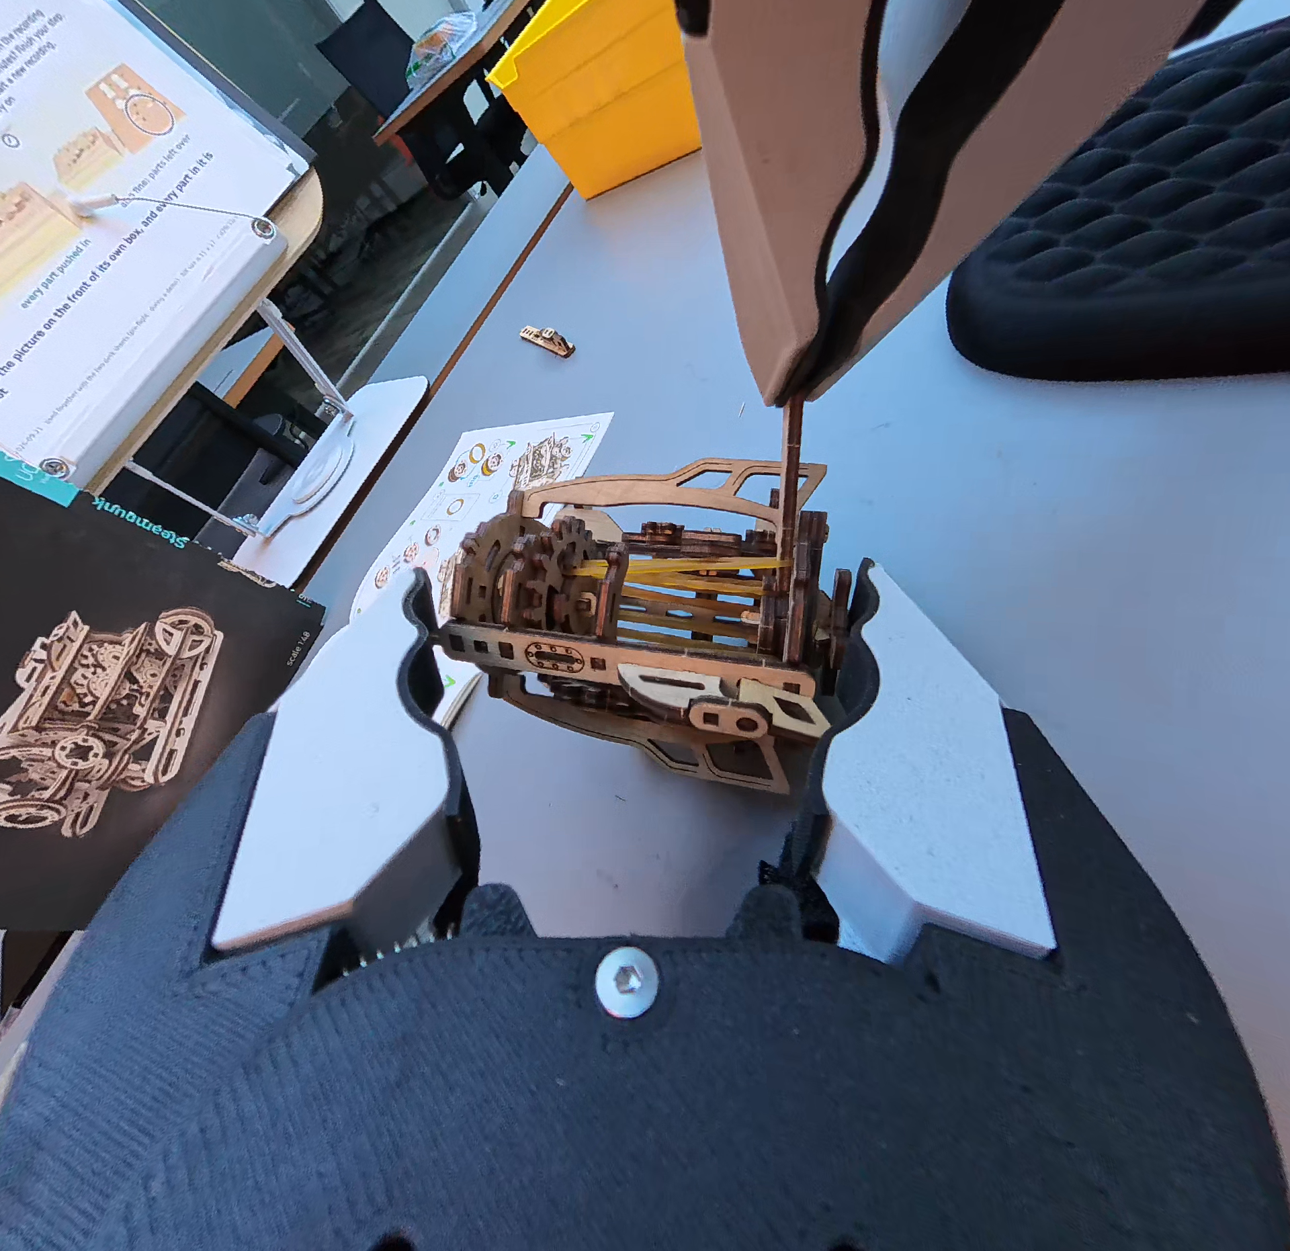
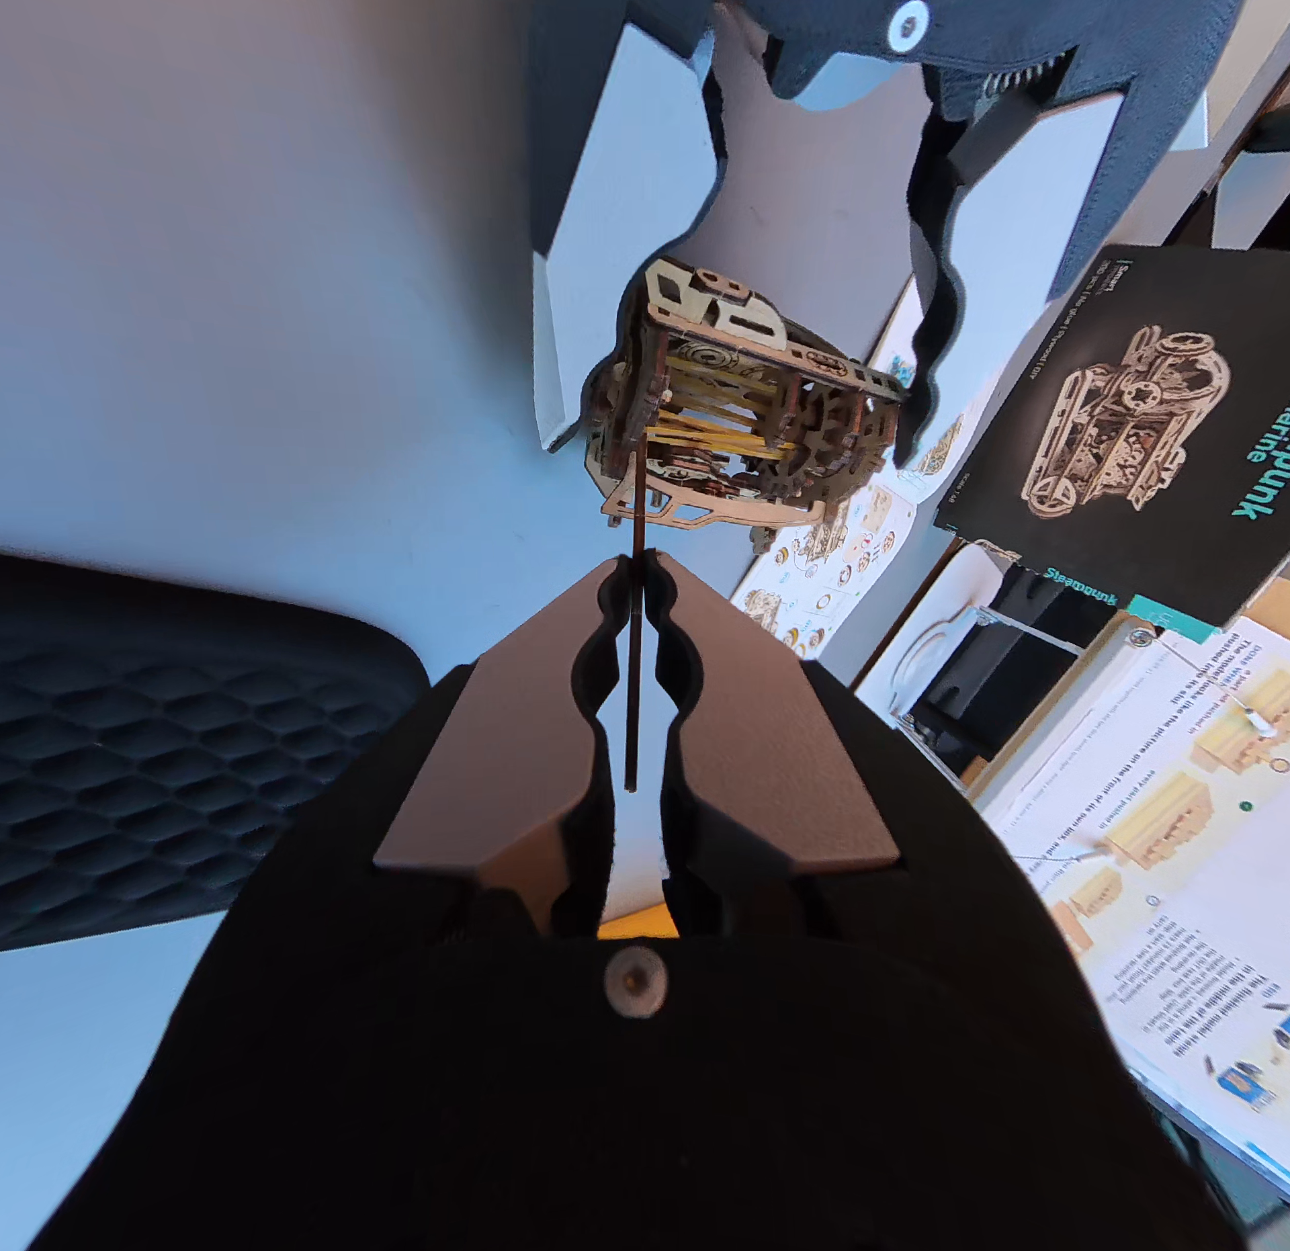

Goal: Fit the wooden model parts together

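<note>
The wooden model (image 1: 628,624), a gear-filled frame strung with yellow rubber bands, is clamped end to end by my left gripper (image 1: 642,589), tilted above the grey table (image 1: 1047,589). My right gripper (image 1: 789,394) comes down from above, shut on a thin dark wooden stick (image 1: 792,491) whose lower end stands inside the model's right end. In the right wrist view the stick (image 2: 632,659) runs between the shut tips of my right gripper (image 2: 635,561) into the model (image 2: 740,408), which my left gripper (image 2: 733,443) holds from the far side.
A small loose wooden part (image 1: 548,341) lies on the table farther back. A printed instruction sheet (image 1: 502,477) lies under the model. A black product box (image 1: 125,694) and an instruction board on a stand (image 1: 105,205) are at left, yellow bins (image 1: 607,87) behind, a black honeycomb cushion (image 1: 1145,205) at right.
</note>
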